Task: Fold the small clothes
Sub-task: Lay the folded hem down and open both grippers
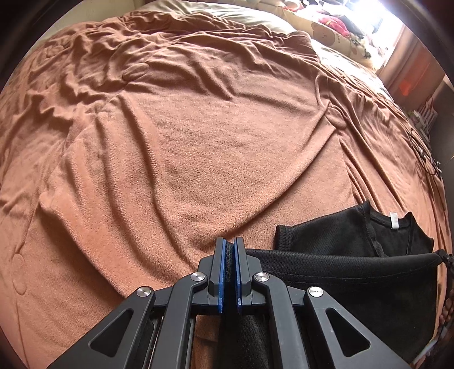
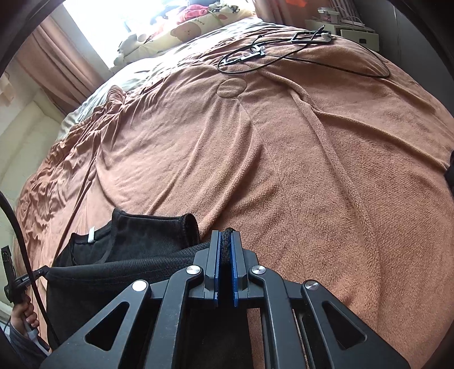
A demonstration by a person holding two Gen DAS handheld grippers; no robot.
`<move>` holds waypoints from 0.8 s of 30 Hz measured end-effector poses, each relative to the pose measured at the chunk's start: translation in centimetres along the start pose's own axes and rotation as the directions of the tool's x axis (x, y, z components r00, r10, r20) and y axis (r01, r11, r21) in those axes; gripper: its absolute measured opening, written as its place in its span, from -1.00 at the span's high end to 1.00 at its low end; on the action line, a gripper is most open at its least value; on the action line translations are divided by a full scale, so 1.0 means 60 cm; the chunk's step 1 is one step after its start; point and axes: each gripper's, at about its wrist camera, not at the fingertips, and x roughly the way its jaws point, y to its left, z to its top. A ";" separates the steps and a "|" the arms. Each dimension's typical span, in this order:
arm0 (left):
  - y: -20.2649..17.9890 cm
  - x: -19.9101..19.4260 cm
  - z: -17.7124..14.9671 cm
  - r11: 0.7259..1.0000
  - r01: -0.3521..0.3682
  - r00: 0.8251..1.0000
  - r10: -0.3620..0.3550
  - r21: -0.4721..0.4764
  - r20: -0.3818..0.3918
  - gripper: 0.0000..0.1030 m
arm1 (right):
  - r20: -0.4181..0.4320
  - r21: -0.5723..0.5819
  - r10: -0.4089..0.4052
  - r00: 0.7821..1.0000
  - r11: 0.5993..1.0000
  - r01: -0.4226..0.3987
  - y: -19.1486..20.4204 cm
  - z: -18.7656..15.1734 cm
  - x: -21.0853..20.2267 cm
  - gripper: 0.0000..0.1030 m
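A small black mesh garment (image 1: 340, 272) hangs stretched between my two grippers over a brown blanket (image 1: 184, 142). My left gripper (image 1: 229, 247) is shut on the garment's left edge, black cloth pinched between its blue pads. In the right wrist view my right gripper (image 2: 225, 235) is shut on the other edge of the same garment (image 2: 119, 272), cloth showing between the pads. The garment's far part, with a white label (image 1: 393, 220), lies on the blanket. That label (image 2: 90, 235) also shows in the right wrist view.
The brown blanket (image 2: 312, 170) covers a bed and is wrinkled toward the far left. Black cables and a small frame (image 2: 283, 51) lie at the bed's far right. Pillows and soft toys (image 2: 193, 22) sit by a bright window. A hand (image 2: 24, 315) shows at the lower left.
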 end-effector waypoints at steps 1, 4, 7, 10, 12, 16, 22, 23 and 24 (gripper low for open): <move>0.000 0.000 0.002 1.000 -0.005 1.000 0.005 0.001 -0.003 0.80 | 0.003 0.004 0.000 1.000 1.000 0.000 -0.001 0.001 -0.002 0.71; -0.005 -0.014 0.005 0.999 -0.023 1.000 0.023 0.032 0.008 0.04 | 0.041 0.004 0.010 0.999 1.000 -0.010 -0.003 0.006 -0.022 -0.29; -0.013 -0.039 -0.001 0.996 -0.035 0.998 0.031 0.088 0.054 -0.52 | 0.076 -0.031 0.016 0.997 0.999 -0.014 -0.002 0.003 -0.050 -0.42; -0.024 -0.049 -0.008 0.987 -0.030 0.999 0.024 0.158 0.039 -0.65 | 0.047 -0.083 0.024 0.999 0.996 -0.020 0.000 -0.007 -0.058 -0.42; -0.030 -0.051 -0.018 0.978 -0.048 0.999 0.043 0.205 0.027 -0.68 | 0.021 -0.128 0.008 1.000 0.992 -0.006 0.002 -0.015 -0.056 -0.42; -0.038 -0.047 -0.039 0.959 -0.064 0.998 0.067 0.276 -0.001 -0.69 | -0.042 -0.205 0.002 0.999 0.979 -0.011 0.011 -0.027 -0.049 -0.42; -0.046 -0.027 -0.065 0.931 -0.088 0.993 0.112 0.354 -0.048 -0.69 | -0.102 -0.300 -0.063 0.993 0.954 0.030 0.028 -0.029 -0.027 -0.42; -0.047 -0.022 -0.068 0.926 -0.090 0.991 0.118 0.367 -0.056 -0.69 | -0.109 -0.313 -0.078 0.991 0.949 0.040 0.034 -0.028 -0.022 -0.42; -0.049 -0.019 -0.071 0.920 -0.094 0.990 0.127 0.380 -0.063 -0.69 | -0.115 -0.327 -0.090 0.989 0.944 0.048 0.037 -0.028 -0.018 -0.42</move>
